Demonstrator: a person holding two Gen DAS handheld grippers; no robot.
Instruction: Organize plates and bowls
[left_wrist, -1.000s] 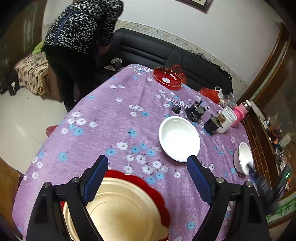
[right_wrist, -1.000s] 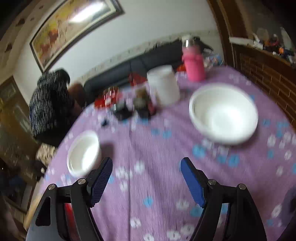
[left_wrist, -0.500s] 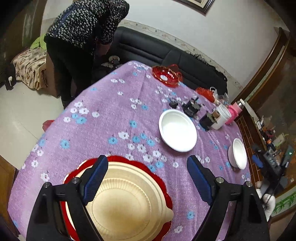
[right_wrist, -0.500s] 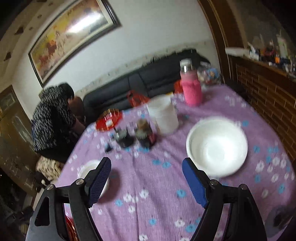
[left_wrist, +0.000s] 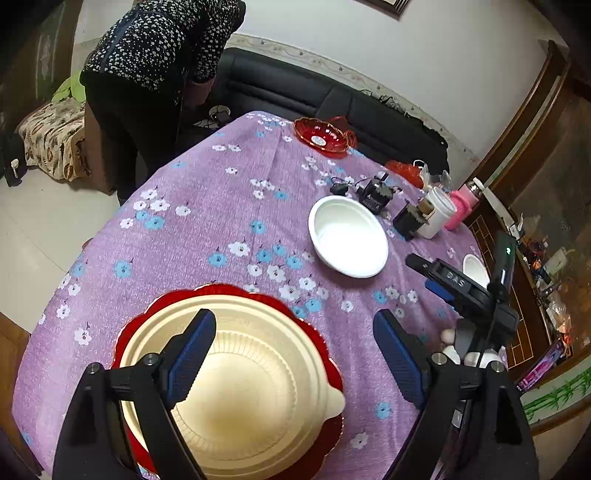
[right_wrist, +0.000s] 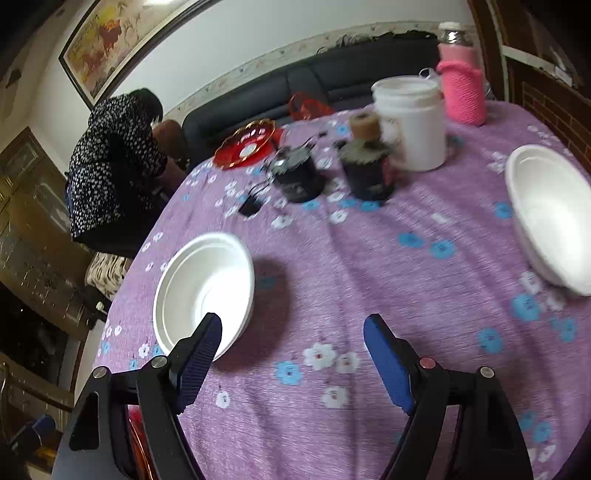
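My left tongs are wide open over the big cream plastic plate, which sits on a red wavy-edged plate on the purple flowery worktop. My right tongs are wide open too, holding nothing, near one white round bowl. Another white bowl sits far right

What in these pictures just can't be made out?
- Left view: the red plate is mostly hidden under the cream bowl.
- Left view: the far white bowl is half hidden by the right gripper.
- Right view: the dark jars are blurred, their labels unreadable.
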